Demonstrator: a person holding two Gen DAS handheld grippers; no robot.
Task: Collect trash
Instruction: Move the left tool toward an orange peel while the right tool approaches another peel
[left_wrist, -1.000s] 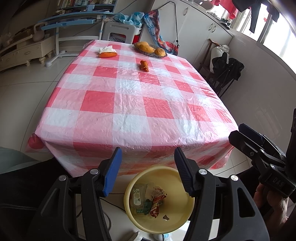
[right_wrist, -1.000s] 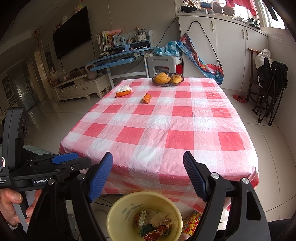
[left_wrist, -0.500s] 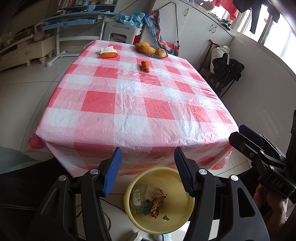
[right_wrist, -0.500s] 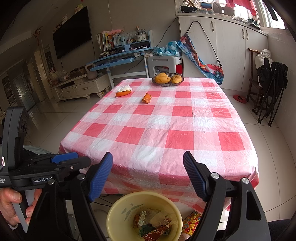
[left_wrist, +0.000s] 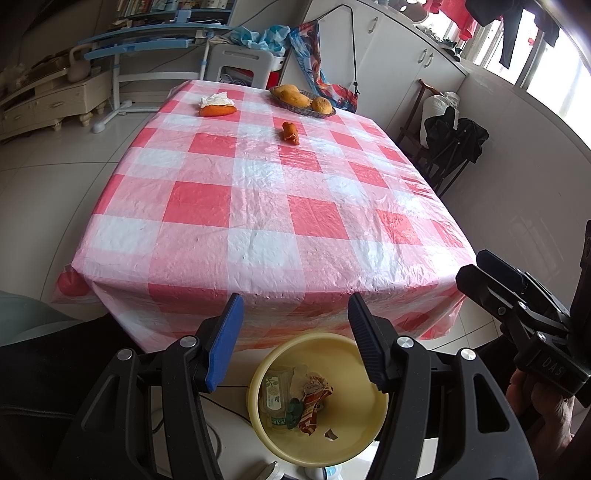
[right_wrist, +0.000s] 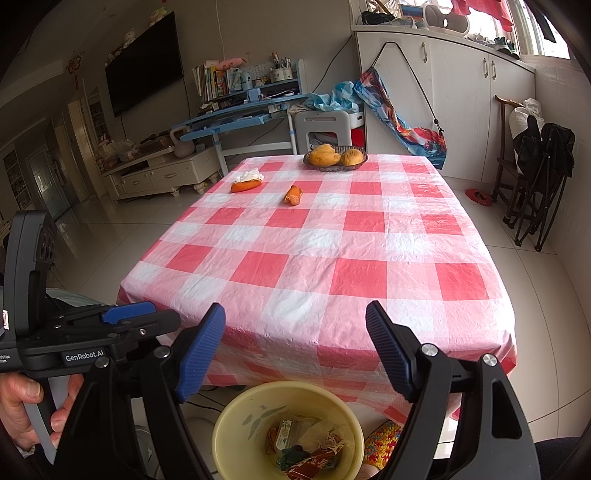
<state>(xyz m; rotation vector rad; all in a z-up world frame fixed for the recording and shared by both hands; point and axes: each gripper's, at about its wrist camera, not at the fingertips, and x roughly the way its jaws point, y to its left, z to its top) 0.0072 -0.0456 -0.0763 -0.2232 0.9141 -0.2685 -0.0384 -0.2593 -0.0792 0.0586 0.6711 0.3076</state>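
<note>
Both tongs — left gripper (left_wrist: 293, 314) and right gripper (right_wrist: 295, 325) — hang open and empty over the round yellow plastic bin (right_wrist: 236, 417) of wrappers; reach well across the checked tablecloth (right_wrist: 317, 258) for the orange peel scrap (right_wrist: 293, 195) — pinch low

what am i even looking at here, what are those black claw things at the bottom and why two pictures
The black claws are hand-held two-finger grippers, one per hand, each carrying a wide-angle camera. So one picture looks along the left gripper, the other along the right gripper. Both stand open, holding nothing. Ahead is a table under a red-and-white checked plastic cloth. On it lie two orange peel scraps, one topped with a white crumpled tissue, and a dark fruit basket. Below sits a yellow round bin holding wrappers.
</note>
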